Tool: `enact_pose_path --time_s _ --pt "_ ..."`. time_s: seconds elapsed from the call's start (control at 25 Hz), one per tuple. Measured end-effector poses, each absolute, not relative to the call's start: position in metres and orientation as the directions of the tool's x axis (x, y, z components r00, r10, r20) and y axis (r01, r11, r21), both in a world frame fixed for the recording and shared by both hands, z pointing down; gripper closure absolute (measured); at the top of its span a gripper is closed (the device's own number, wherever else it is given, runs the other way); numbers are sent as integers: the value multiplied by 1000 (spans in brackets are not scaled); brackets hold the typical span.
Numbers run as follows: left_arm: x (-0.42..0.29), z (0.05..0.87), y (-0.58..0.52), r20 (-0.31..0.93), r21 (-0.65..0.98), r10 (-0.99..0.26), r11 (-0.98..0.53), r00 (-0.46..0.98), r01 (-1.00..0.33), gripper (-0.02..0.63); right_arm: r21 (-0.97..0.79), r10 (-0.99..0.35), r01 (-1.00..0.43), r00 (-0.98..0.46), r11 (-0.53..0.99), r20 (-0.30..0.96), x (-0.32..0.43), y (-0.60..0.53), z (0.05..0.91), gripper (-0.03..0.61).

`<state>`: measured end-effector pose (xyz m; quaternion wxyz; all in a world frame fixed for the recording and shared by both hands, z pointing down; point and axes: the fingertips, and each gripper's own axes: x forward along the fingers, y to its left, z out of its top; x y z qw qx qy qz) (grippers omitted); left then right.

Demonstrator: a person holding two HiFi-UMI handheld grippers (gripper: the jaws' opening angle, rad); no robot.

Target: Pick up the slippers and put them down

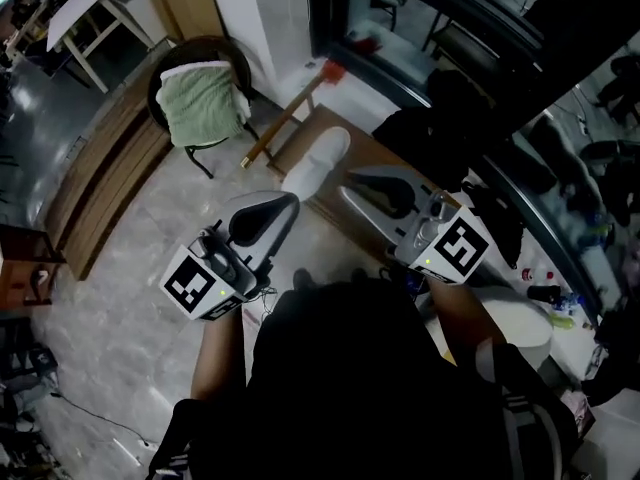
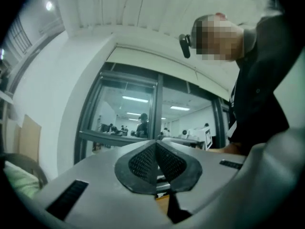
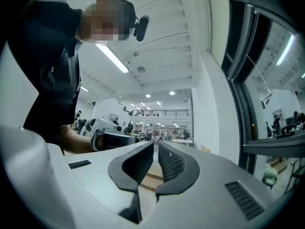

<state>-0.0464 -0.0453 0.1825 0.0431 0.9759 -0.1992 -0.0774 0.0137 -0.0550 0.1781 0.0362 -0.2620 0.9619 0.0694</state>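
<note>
One white slipper (image 1: 318, 160) lies on the floor ahead of me, at the edge of a brown board (image 1: 372, 148). I see no second slipper. My left gripper (image 1: 289, 202) is raised in front of my chest, short of the slipper and to its left. In the left gripper view its jaws (image 2: 156, 142) are shut, pads together, and hold nothing. My right gripper (image 1: 348, 181) hangs just right of the slipper, above the board. In the right gripper view it (image 3: 156, 143) stands shut, tips together with a thin slit between the pads, and it is empty. Both point about level.
A round chair draped with a green towel (image 1: 205, 103) stands at the back left. A wooden-handled broom (image 1: 285, 118) leans beside it. Long wooden planks (image 1: 100, 178) lie at the left. A dark glass wall (image 1: 470, 28) and cluttered bottles (image 1: 545, 293) are at the right.
</note>
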Motion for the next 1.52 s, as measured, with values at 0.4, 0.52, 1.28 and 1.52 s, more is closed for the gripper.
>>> enact_pose_path --time_s 0.4,0.52,1.28,1.52 --pt "-37 182 -20 -131 77 -258 -965 957 -250 601 67 -505 -514 -856 855 -111 16 -47 194 540" --pt "-36 185 -19 -145 129 -222 -971 964 -204 601 63 -511 -518 -853 853 -104 19 -42 198 540" --pt "-52 223 -57 -126 198 -40 -980 991 -15 601 -5 -565 -565 -825 825 -29 -3 -50 222 543" --pt "-71 234 -64 -132 215 -1 -976 991 27 601 -20 -606 -606 -795 795 4 -20 -49 232 541"
